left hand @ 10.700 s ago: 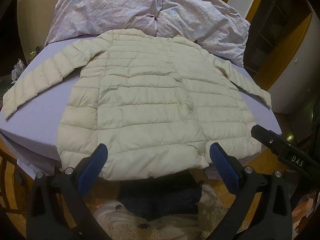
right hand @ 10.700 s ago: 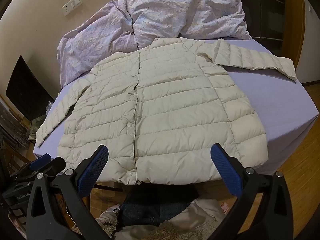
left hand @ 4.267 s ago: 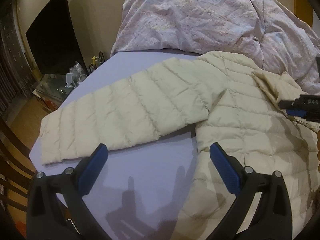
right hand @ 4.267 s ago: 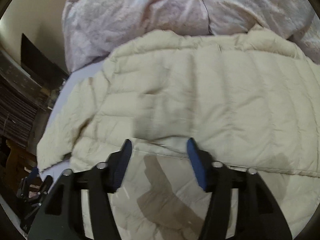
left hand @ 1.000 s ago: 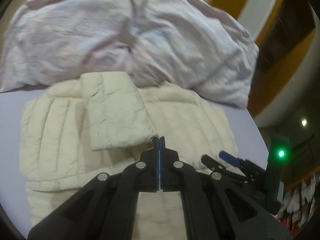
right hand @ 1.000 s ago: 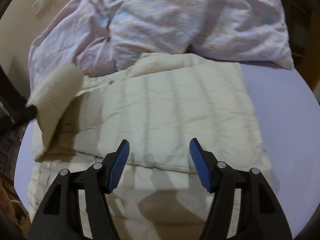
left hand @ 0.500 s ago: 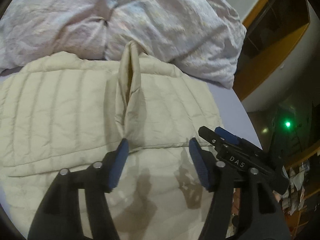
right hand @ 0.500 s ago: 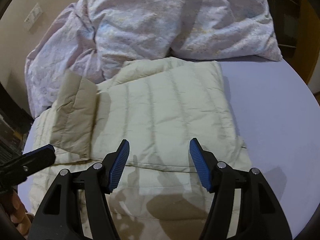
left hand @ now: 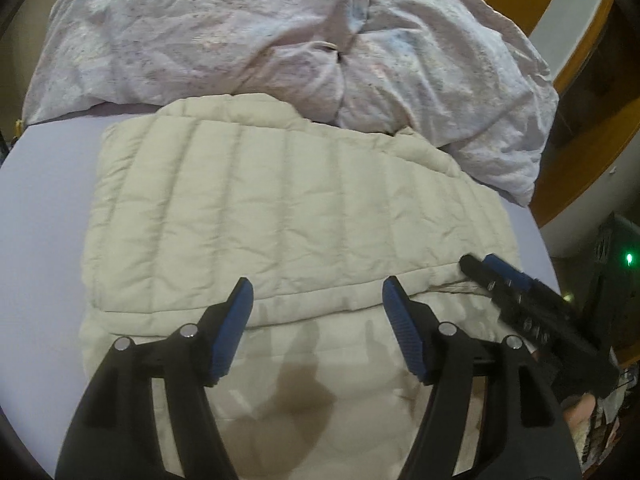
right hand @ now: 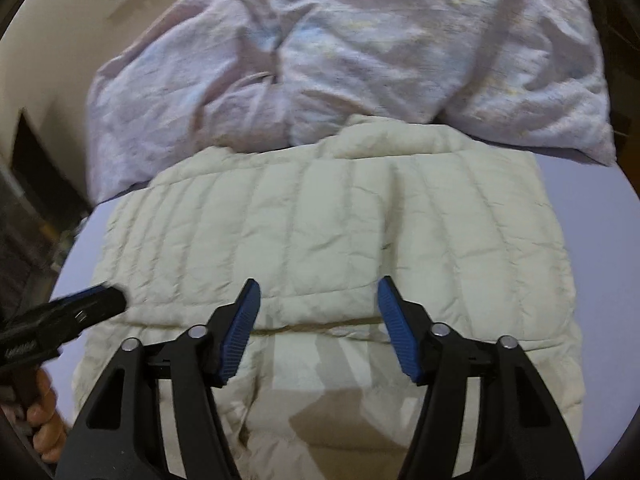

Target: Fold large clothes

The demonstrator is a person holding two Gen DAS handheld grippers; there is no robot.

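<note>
A: Where do we stand with the puffer jacket (left hand: 288,216)?

B: It lies flat on the lavender bed sheet (left hand: 44,200), both sleeves folded across the body in one band, whose near edge runs from nine o'clock to three o'clock just ahead of our tools. We judge the sleeve step done.

A: And our left gripper (left hand: 316,320)?

B: Its jaws have just been opening, and they now stand apart with nothing between the blue pads; the band's edge shows in the gap below them.

A: The right gripper (right hand: 318,312)?

B: Its jaws have just been closing a little, yet they are still apart, with no cloth pinched. In the left wrist view its tip (left hand: 492,276) sits at three o'clock, right at the jacket's side edge; whether it touches we cannot tell.

A: So what comes next?

B: Probably folding the body in half, which calls for a grip on the hem at six o'clock and carrying it up towards the collar (right hand: 384,136) at twelve o'clock, beside the crumpled duvet (left hand: 280,28).

A: Any containers?

B: We see none, and nothing stowed in anything.
</note>
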